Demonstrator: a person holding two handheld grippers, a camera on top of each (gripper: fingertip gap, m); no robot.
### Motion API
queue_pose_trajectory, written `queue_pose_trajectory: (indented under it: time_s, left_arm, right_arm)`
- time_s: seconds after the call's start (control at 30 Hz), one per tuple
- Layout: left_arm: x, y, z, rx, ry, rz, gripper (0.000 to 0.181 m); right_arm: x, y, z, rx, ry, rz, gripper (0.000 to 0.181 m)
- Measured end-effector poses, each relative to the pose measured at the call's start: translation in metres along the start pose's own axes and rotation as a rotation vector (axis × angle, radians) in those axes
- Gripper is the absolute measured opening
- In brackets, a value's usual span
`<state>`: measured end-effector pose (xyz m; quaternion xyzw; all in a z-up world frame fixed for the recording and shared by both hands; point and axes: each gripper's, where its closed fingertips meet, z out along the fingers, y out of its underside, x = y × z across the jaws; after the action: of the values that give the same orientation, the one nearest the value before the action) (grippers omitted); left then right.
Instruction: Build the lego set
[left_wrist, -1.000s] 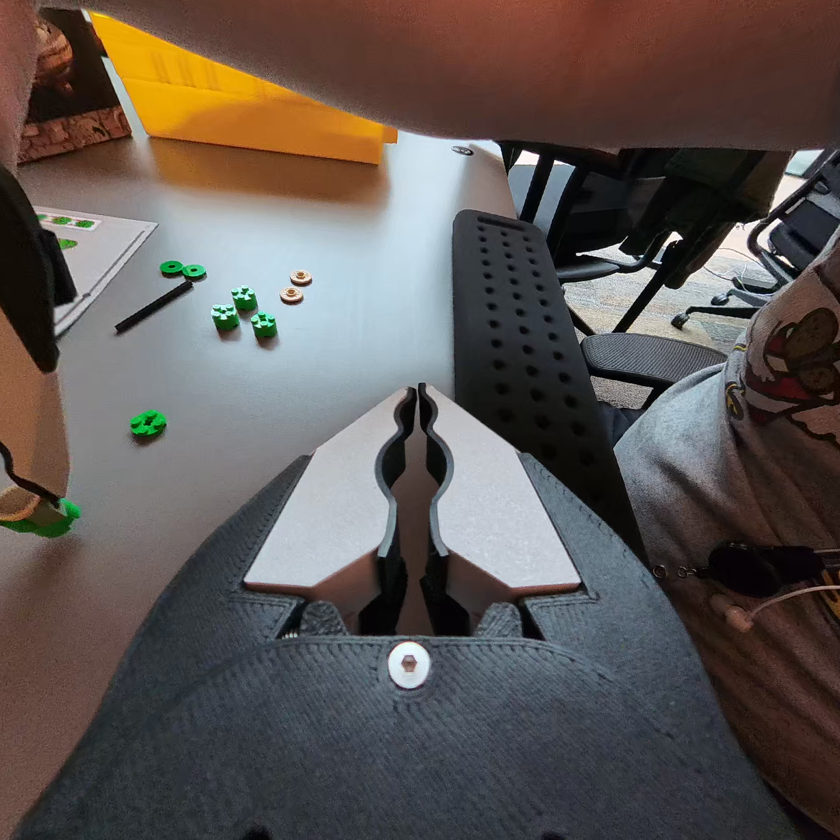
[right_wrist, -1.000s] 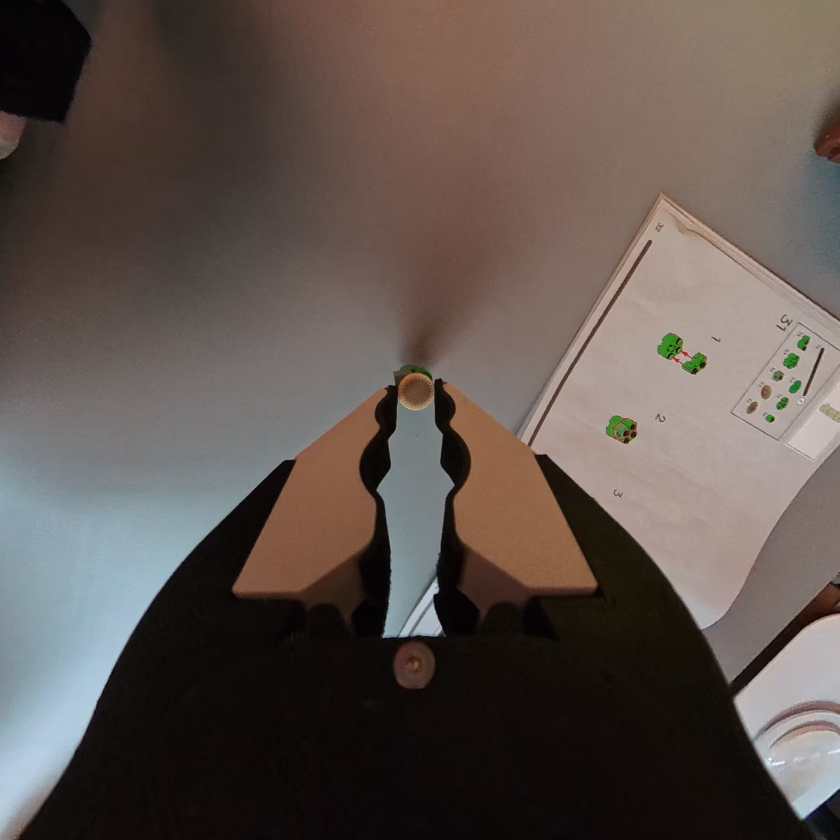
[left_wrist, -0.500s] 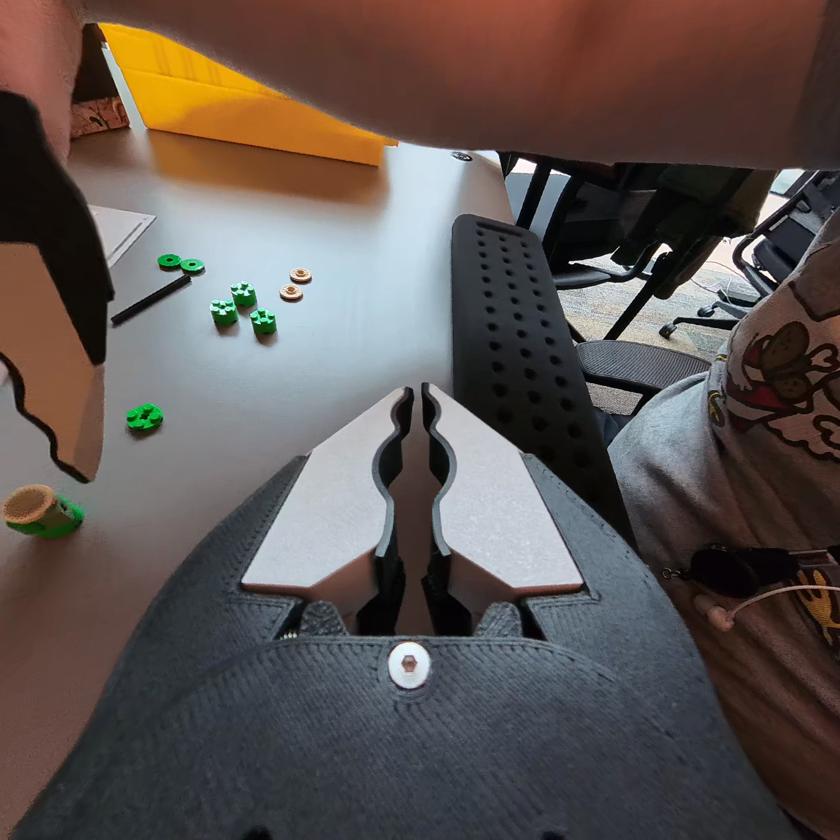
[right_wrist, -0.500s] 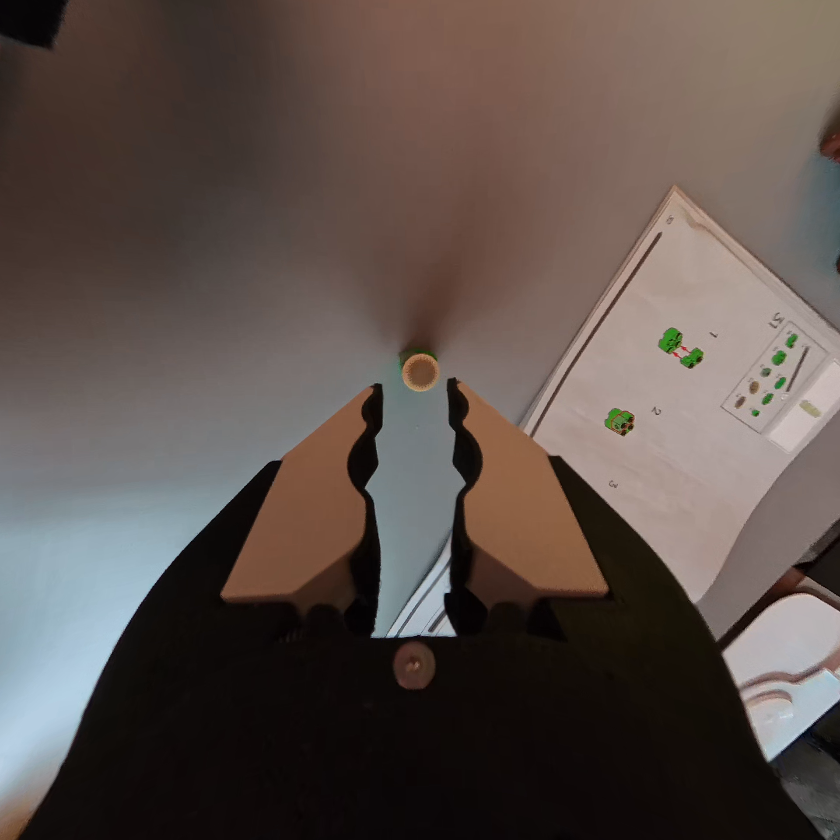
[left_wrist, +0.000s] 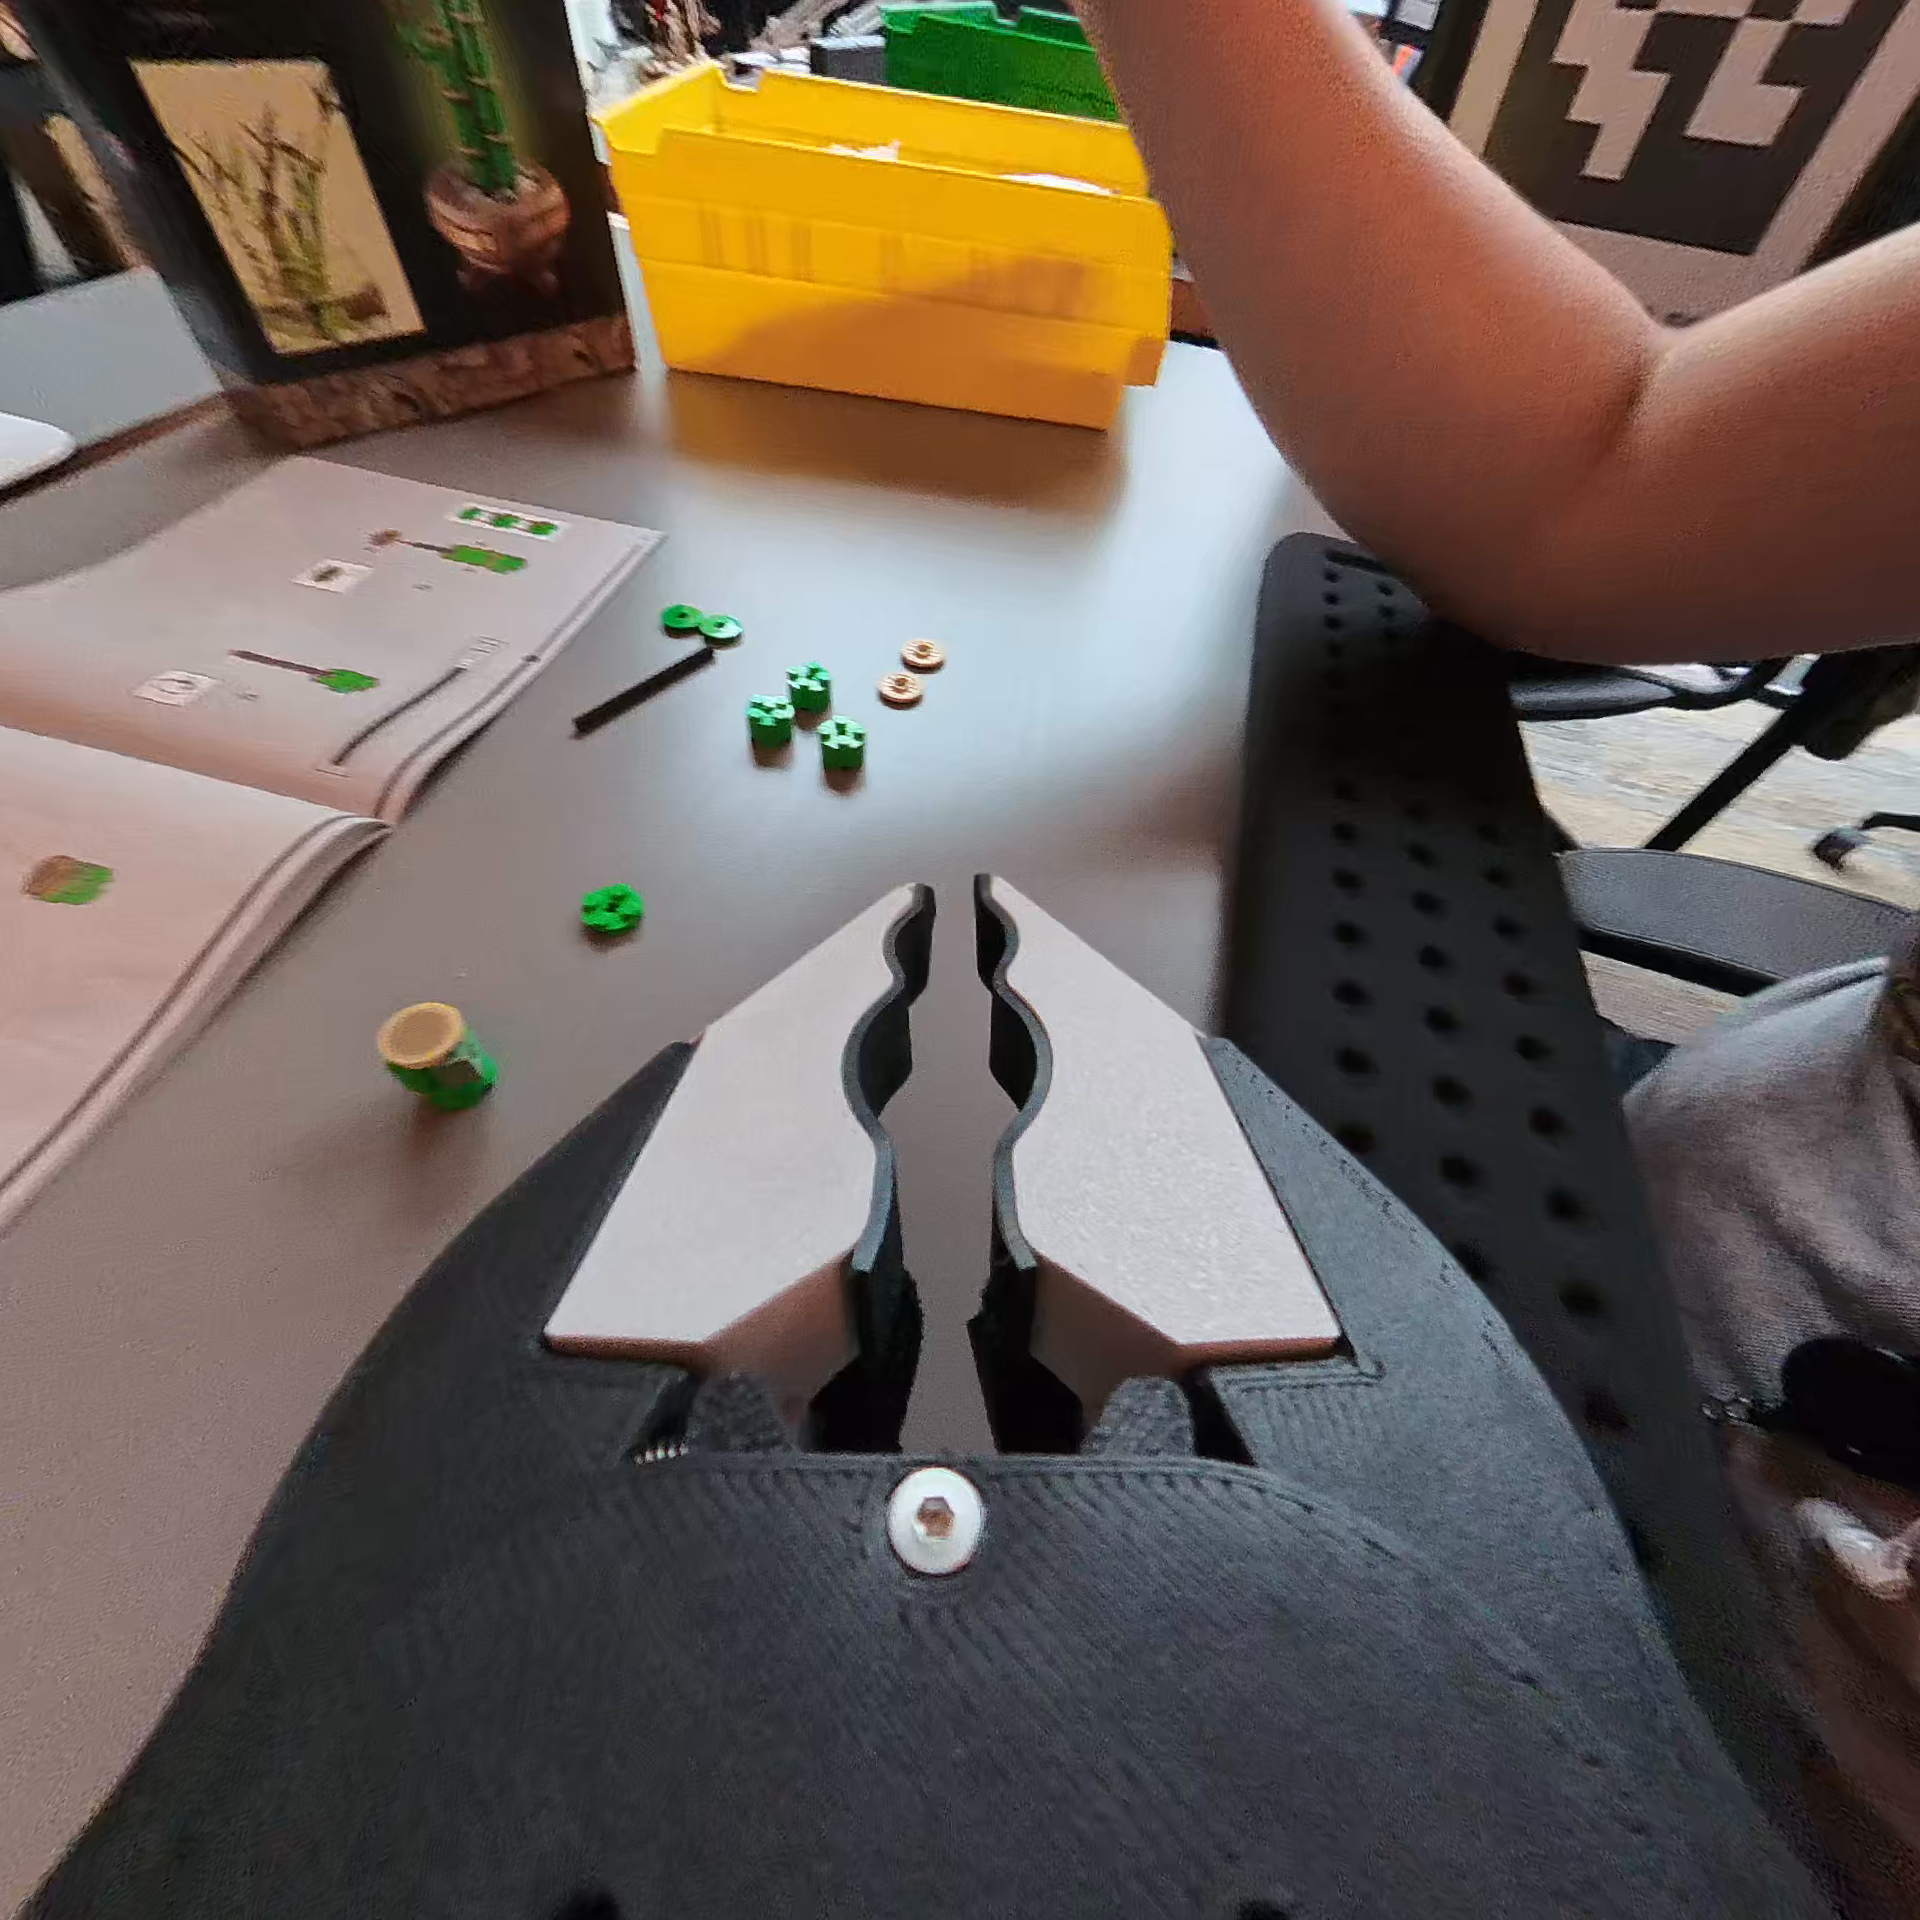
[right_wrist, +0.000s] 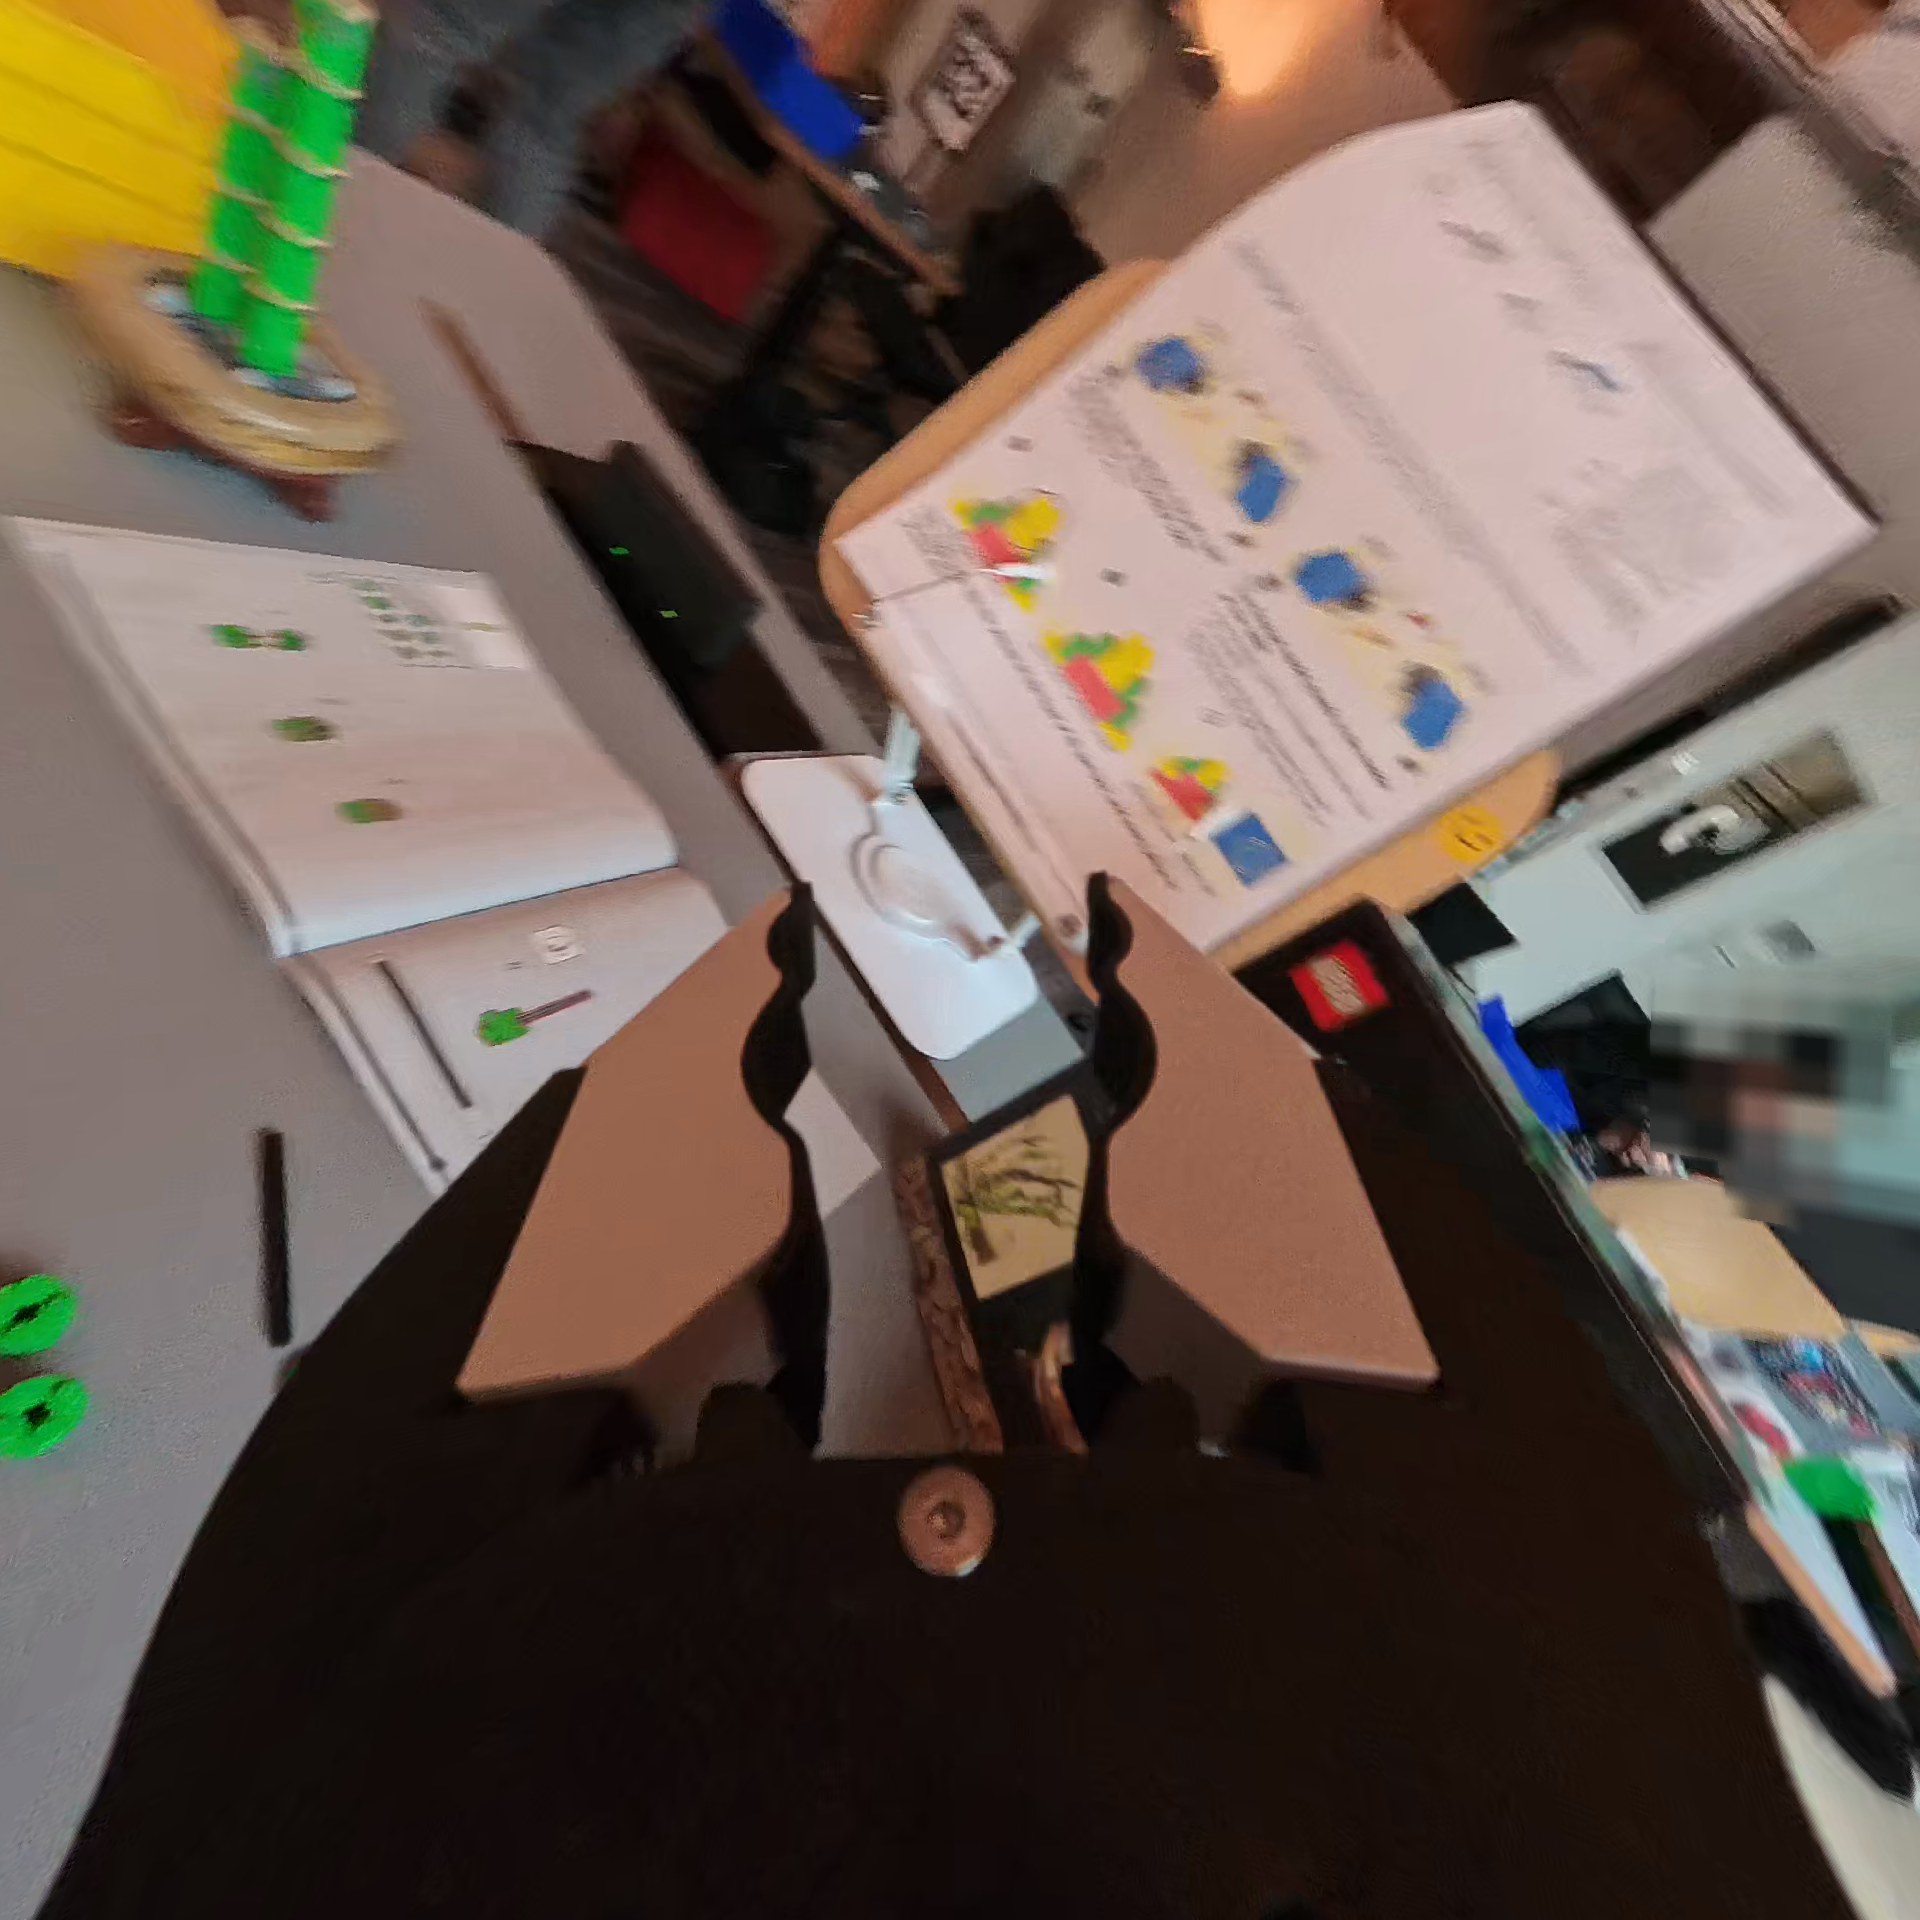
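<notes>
A small assembly, a green round brick with a tan top (left_wrist: 436, 1060), lies on the dark table left of my left gripper (left_wrist: 951, 894). That gripper hovers low with its jaws a narrow gap apart and empty. Ahead lie a green round plate (left_wrist: 612, 910), three green round bricks (left_wrist: 808, 686), two tan round plates (left_wrist: 900, 687), two flat green rounds (left_wrist: 678, 619) and a black axle (left_wrist: 642, 692). My right gripper (right_wrist: 951, 899) is wide open and empty, raised above the table. Its blurred view shows the axle (right_wrist: 273, 1236) and two green pieces (right_wrist: 36, 1314).
An open instruction booklet (left_wrist: 312, 623) lies at the left. A yellow bin (left_wrist: 883, 239) and the set's box (left_wrist: 332, 208) stand behind. A person's arm (left_wrist: 1455, 364) crosses above. A black perforated chair back (left_wrist: 1382, 883) is at the table's right edge. A green bamboo model (right_wrist: 270, 229) and a clipboard (right_wrist: 1351, 520) show too. My right fingertips sit around 30 centimeters from my left ones. To the green round plate (left_wrist: 612, 910): left tips about 11 centimeters, right tips about 25 centimeters. The black axle (left_wrist: 642, 692) is about 20 centimeters from both grippers' fingertips.
My right gripper opened, let go of the green and tan assembly on the table, then lifted and swung away. My left gripper's jaws parted slightly.
</notes>
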<state>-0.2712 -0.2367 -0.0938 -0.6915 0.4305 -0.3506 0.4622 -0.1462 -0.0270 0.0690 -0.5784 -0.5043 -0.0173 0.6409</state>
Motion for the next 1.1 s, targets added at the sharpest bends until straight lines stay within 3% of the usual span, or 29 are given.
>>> queue_pose_trajectory:
  time_s: [0.1,0.27,0.57,0.7,0.83,0.93,1.1]
  left_arm:
    - [-0.016,-0.005,-0.006,0.029,-0.097,0.022,0.006]
    - [-0.040,-0.008,-0.016,0.057,-0.224,0.017,0.007]
    - [-0.073,-0.013,-0.026,0.086,-0.358,-0.080,0.009]
    - [-0.085,-0.020,-0.034,0.091,-0.416,-0.118,0.020]
    - [-0.101,-0.012,-0.036,-0.021,-0.458,-0.145,0.035]
    - [-0.114,0.006,-0.032,-0.121,-0.494,-0.117,0.037]
    - [-0.108,0.023,-0.019,-0.118,-0.419,-0.193,0.033]
  right_arm:
    - [0.017,0.010,-0.009,0.006,0.020,0.123,0.058]
    - [0.009,0.049,0.006,-0.096,-0.056,0.237,0.054]
    - [-0.039,0.069,0.020,-0.124,-0.316,0.230,0.003]
    - [-0.065,0.092,0.020,-0.209,-0.455,0.263,0.000]
    - [-0.081,0.111,0.019,-0.283,-0.529,0.254,0.000]
    - [-0.090,0.115,0.018,-0.298,-0.572,0.253,0.001]
    - [-0.096,0.122,0.017,-0.331,-0.591,0.221,0.001]
